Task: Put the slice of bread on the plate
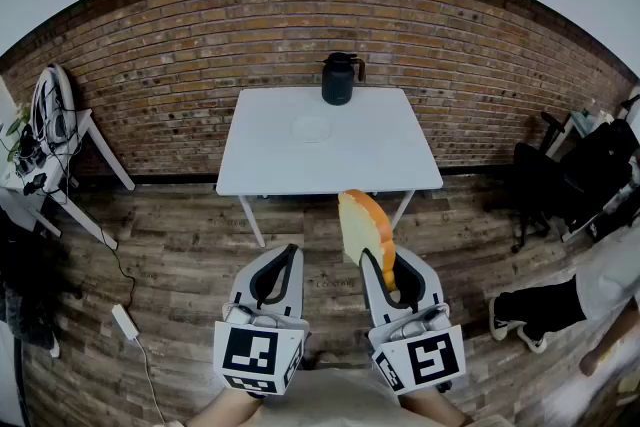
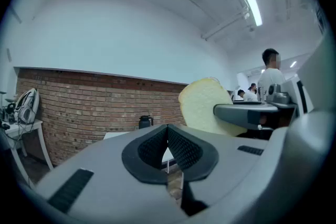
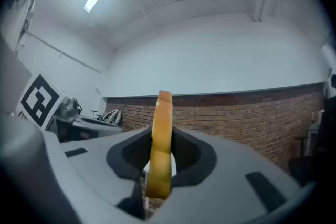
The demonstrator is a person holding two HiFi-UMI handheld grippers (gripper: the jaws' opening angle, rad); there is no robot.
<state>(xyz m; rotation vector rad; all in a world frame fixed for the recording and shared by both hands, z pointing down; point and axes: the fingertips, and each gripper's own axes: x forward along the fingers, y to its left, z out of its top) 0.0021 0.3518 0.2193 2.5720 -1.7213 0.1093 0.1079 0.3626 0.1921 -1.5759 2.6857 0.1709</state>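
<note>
Right claw (image 1: 385,267): pinched on the slice of bread (image 1: 362,223), one dark pad against each flat face, low on the slice.
Slice of bread: stood upright on edge between the right claw's jaws. Most of it rose above and past the jaw tips, with the golden crust turned toward the claw's own camera. It was held in the air over the wooden floor (image 1: 170,245), short of the table and not on the plate.
Left claw (image 1: 288,255): jaws pressed together at the tips with nothing between them. It was held level just beside the right claw, and the pale crumb face of the bread showed off to its right.
Plate (image 1: 312,128): a white round dish lying flat, well ahead of both claws and roughly between their lines. It showed only its own white face.
Jug (image 1: 339,79): black, upright, lid on and handle to the right. It stood beyond the plate at the table's far edge, and its contents could not be seen.
Table (image 1: 370,155): white, straight ahead of the jaw tips, and it carried the plate and the jug, which stood apart from each other.
Brick wall (image 1: 180,45): behind the table, farthest from the claws.
Person (image 1: 560,305): partly in view, off to the right of the right claw.
</note>
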